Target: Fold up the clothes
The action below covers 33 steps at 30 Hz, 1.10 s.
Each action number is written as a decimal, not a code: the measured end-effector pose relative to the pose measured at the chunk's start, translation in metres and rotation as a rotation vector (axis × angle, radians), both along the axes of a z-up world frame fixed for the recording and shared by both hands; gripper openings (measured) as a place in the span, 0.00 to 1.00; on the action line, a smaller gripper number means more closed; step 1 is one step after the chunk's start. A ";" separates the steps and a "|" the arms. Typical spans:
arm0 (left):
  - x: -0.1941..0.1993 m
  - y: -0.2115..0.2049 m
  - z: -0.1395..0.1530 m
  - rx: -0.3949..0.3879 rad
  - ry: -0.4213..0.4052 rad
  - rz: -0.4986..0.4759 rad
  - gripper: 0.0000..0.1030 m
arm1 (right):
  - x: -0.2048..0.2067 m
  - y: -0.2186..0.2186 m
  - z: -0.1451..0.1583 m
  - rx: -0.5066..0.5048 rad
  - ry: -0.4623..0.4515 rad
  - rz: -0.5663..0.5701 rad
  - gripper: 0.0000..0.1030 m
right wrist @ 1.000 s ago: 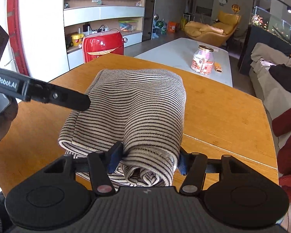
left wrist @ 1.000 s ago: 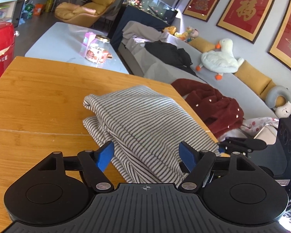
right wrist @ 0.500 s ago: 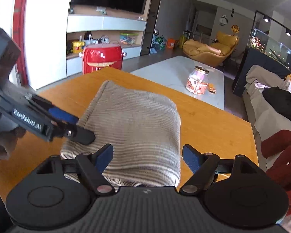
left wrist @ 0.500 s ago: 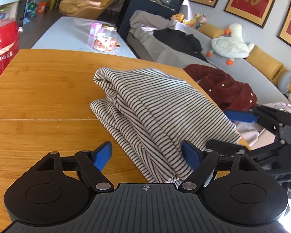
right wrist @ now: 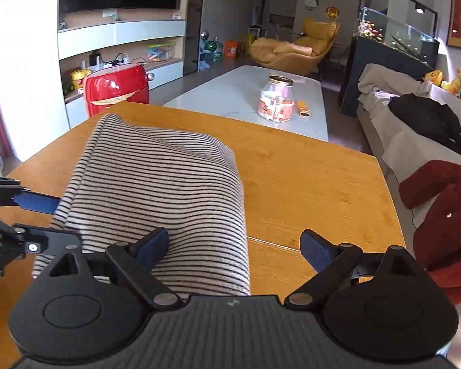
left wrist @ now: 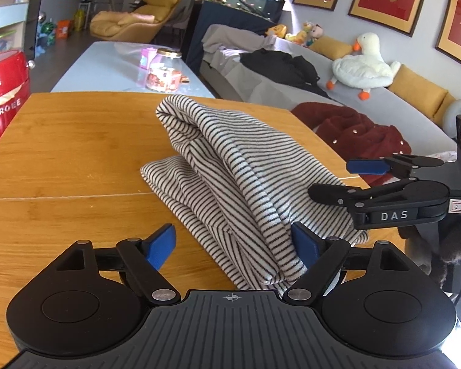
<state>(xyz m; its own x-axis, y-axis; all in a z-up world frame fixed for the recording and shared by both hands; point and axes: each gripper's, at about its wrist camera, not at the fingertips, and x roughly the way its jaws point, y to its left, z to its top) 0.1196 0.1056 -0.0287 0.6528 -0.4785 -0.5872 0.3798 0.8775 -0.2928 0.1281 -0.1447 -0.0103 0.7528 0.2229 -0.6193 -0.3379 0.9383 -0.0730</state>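
Note:
A black-and-white striped garment (left wrist: 230,166) lies folded in a thick bundle on the wooden table (left wrist: 70,141). My left gripper (left wrist: 232,244) is at its near corner; the jaws are opening, and the cloth lies between them against the right pad without being pinched. In the right wrist view the garment (right wrist: 156,190) fills the left half. My right gripper (right wrist: 233,247) is at its near edge with jaws opening; the left finger rests over the cloth and the right one stands over bare wood. Each gripper shows in the other's view: right gripper (left wrist: 344,180), left gripper (right wrist: 46,220).
A red appliance (right wrist: 116,89) stands beyond the table's far left corner. A glass jar (right wrist: 276,98) sits on a white low table (right wrist: 230,92) behind. A grey sofa (left wrist: 292,92) with a dark red coat (left wrist: 353,129) runs along the table's right edge.
The right gripper, shut on the garment's rolled edge a second ago, has let go, opened wide and shifted right. The left jaws have widened slightly; the garment now rests on the table.

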 end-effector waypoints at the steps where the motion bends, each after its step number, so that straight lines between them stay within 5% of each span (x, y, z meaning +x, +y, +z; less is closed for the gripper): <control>1: 0.000 0.001 0.000 -0.001 -0.001 0.000 0.85 | -0.003 0.000 0.005 0.017 -0.010 0.012 0.91; 3: 0.000 0.002 -0.001 -0.005 -0.002 -0.001 0.85 | -0.005 0.000 0.017 0.062 -0.054 0.015 0.84; 5: 0.001 0.003 -0.001 -0.013 0.000 0.000 0.85 | 0.006 0.005 0.027 0.100 -0.050 0.033 0.55; 8: 0.000 0.002 -0.002 -0.012 -0.008 0.000 0.85 | 0.027 0.017 0.025 0.152 0.022 0.062 0.44; 11: 0.001 0.004 -0.004 -0.023 -0.009 0.000 0.85 | 0.040 0.031 0.008 0.173 0.091 0.101 0.47; 15: 0.006 0.009 -0.008 -0.046 0.012 0.003 0.88 | 0.030 0.045 0.000 0.118 0.050 0.107 0.47; 21: 0.009 0.006 -0.006 -0.026 0.035 0.007 0.89 | 0.000 0.016 0.017 0.123 -0.017 0.087 0.55; 28: 0.014 0.009 0.012 -0.046 0.077 0.027 0.82 | -0.020 -0.013 -0.018 0.156 -0.008 0.027 0.57; 33: 0.017 0.000 0.061 -0.022 -0.052 0.035 0.78 | -0.027 -0.009 -0.024 0.151 -0.049 0.026 0.62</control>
<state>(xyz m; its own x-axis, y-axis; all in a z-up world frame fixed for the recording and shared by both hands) 0.1364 0.1056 0.0322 0.6984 -0.4673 -0.5421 0.3645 0.8841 -0.2926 0.1012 -0.1541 -0.0347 0.7740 0.3310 -0.5398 -0.3621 0.9307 0.0516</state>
